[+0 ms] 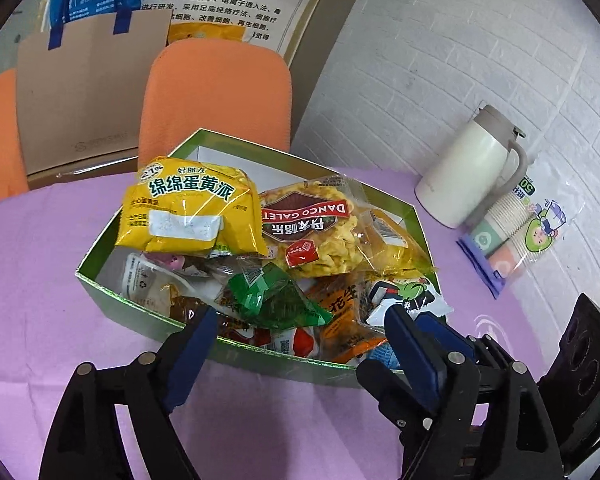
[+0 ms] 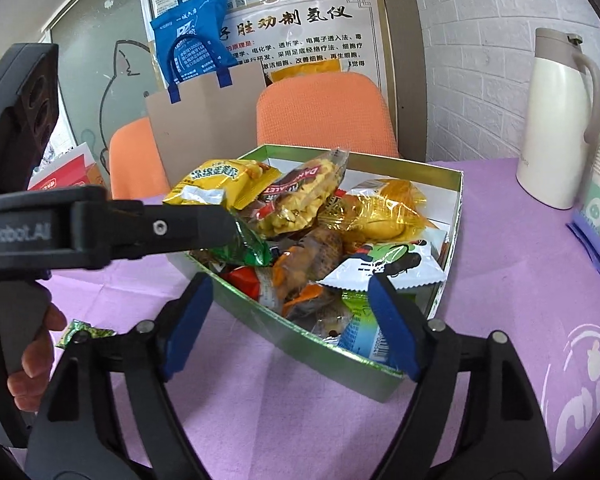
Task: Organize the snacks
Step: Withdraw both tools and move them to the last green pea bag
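Observation:
A green box [image 1: 100, 292] full of snack packets stands on the purple tablecloth; it also shows in the right wrist view [image 2: 300, 332]. On top lie a yellow egg-yolk pie packet [image 1: 192, 208], a Danco Galette packet [image 1: 312, 228] and a green packet [image 1: 272, 300]. My left gripper [image 1: 300, 320] is open over the box's near edge, just before the green packet. My right gripper [image 2: 292, 292] is open at the box's near corner, its fingers either side of the snacks. The left gripper [image 2: 228, 228] reaches in from the left there.
A white thermos jug [image 1: 468, 168] and a pack of paper cups [image 1: 512, 232] stand at the right near the brick wall. Orange chairs [image 1: 220, 96] and a cardboard bag [image 1: 88, 92] are behind the table. A small green packet [image 2: 84, 332] lies on the cloth at left.

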A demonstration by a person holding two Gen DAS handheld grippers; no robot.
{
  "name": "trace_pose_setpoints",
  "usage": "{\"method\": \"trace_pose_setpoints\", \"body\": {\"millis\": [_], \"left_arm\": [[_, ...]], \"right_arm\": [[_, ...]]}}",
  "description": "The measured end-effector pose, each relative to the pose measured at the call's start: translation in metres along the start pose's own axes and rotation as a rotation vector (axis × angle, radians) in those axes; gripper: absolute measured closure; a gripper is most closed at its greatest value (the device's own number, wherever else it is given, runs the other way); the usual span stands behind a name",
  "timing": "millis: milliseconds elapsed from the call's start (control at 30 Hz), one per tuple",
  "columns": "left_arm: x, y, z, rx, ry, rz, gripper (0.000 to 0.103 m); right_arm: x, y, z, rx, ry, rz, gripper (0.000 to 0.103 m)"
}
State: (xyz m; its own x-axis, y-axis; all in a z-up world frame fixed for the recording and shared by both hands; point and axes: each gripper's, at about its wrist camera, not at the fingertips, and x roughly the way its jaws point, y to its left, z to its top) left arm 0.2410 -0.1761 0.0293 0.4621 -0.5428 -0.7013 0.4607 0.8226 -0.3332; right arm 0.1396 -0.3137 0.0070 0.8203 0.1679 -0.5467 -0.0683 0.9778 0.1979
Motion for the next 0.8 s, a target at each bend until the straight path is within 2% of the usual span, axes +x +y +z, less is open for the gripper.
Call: {"method": "trace_pose_setpoints", "body": {"millis": [100, 233, 467, 633, 800], "left_arm": [[-0.013, -0.003, -0.003, -0.007, 0.002, -0.014, 0.012], [-0.037, -0.009, -0.012, -0.005, -0.013, -0.014, 0.012], [-0.088, -0.002, -0.047, 0.019, -0.011, 0.07, 0.012], [-0.121, 0.033, -0.092, -0.071, -0.026, 0.112, 0.012], [-0.13, 0.081, -0.129, -0.192, -0.032, 0.142, 0.012]], "right_arm": [[-0.01, 0.004, 0.0, 0.003, -0.008, 0.021, 0.017], [-0.026, 0.013, -0.005, 0.001, -0.005, 0.049, 0.004], [-0.046, 0.037, -0.029, -0.018, 0.011, 0.129, 0.001], [-0.045, 0.062, -0.057, -0.078, 0.063, 0.164, 0.001], [-0.041, 0.08, -0.078, -0.099, 0.099, 0.186, 0.001]]}}
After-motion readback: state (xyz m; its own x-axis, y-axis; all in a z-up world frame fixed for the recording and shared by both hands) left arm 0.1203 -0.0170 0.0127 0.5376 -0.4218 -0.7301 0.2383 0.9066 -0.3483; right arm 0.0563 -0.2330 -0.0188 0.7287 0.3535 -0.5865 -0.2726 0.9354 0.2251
